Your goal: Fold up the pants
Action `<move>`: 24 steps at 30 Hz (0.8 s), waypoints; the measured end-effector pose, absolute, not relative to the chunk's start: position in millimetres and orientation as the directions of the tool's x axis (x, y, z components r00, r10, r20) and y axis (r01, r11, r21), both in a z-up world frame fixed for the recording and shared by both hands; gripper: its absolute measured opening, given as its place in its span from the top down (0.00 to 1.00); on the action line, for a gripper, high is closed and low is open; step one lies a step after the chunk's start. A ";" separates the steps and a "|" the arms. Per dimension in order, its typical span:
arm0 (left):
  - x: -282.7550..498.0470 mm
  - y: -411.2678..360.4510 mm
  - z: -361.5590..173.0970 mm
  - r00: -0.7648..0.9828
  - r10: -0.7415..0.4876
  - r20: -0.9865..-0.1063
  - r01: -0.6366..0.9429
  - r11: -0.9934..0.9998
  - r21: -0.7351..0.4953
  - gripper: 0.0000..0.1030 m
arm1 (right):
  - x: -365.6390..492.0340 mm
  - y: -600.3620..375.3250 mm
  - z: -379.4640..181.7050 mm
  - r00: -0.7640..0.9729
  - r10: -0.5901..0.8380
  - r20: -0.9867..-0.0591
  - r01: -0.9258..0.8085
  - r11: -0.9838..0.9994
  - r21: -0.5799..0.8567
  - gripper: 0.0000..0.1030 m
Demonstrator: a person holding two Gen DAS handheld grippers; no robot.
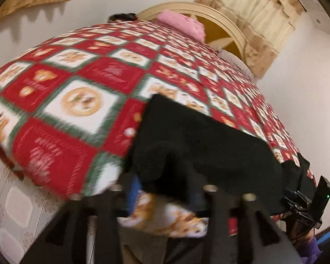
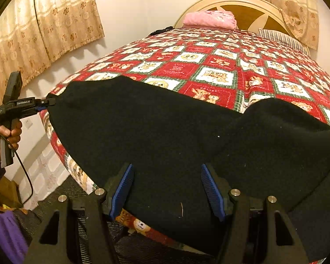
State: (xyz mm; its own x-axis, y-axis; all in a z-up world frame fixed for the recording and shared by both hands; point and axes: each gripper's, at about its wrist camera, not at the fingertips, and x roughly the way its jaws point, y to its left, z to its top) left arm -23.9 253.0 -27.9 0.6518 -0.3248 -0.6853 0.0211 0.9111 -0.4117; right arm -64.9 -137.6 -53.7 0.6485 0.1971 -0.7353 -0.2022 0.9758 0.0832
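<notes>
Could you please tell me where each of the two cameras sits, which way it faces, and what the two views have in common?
Left wrist: sits on the left gripper, looking up the bed toward the headboard; its own fingers frame a corner of the black pants; the right gripper shows at the right edge.
Right wrist: sits on the right gripper, facing the same way; its blue pads straddle the pants, and the left hand holds its gripper at left.
Shared: pants, quilt, pink pillow, headboard.
</notes>
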 end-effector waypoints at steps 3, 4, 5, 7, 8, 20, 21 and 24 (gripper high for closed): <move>-39.5 276.0 -13.0 0.719 -0.161 -0.676 -0.117 0.931 -0.346 0.17 | -61.1 -134.9 -50.8 0.630 0.196 -0.751 -0.228 0.972 0.063 0.36; -43.2 285.1 -7.8 0.741 -0.094 -0.665 -0.171 0.931 -0.323 0.17 | -60.0 -135.1 -49.2 0.628 0.199 -0.752 -0.231 0.971 0.065 0.36; -45.1 296.2 -1.0 0.747 -0.022 -0.665 -0.238 0.925 -0.297 0.17 | -59.5 -135.7 -44.9 0.629 0.211 -0.748 -0.234 0.969 0.077 0.36; -44.9 304.7 6.1 0.752 0.000 -0.659 -0.273 0.910 -0.311 0.18 | -60.5 -139.2 -30.4 0.658 0.258 -0.707 -0.237 0.963 0.130 0.36; -47.0 299.4 13.0 0.771 -0.022 -0.636 -0.246 0.911 -0.330 0.18 | -59.9 -140.0 -24.3 0.670 0.283 -0.686 -0.242 0.957 0.158 0.36; -12.2 162.0 -21.7 0.719 -0.124 -0.683 0.040 0.990 -0.138 0.19 | 65.7 -98.8 -3.8 0.552 0.543 -0.632 -0.422 0.836 0.350 0.31; -14.9 164.5 -25.4 0.732 -0.125 -0.669 0.034 0.989 -0.147 0.19 | 78.6 -94.4 -13.9 0.509 0.561 -0.652 -0.422 0.824 0.379 0.31; -23.3 155.7 -27.1 0.755 -0.071 -0.652 0.049 0.997 -0.051 0.19 | 89.6 -85.1 -36.2 0.417 0.588 -0.693 -0.396 0.804 0.444 0.31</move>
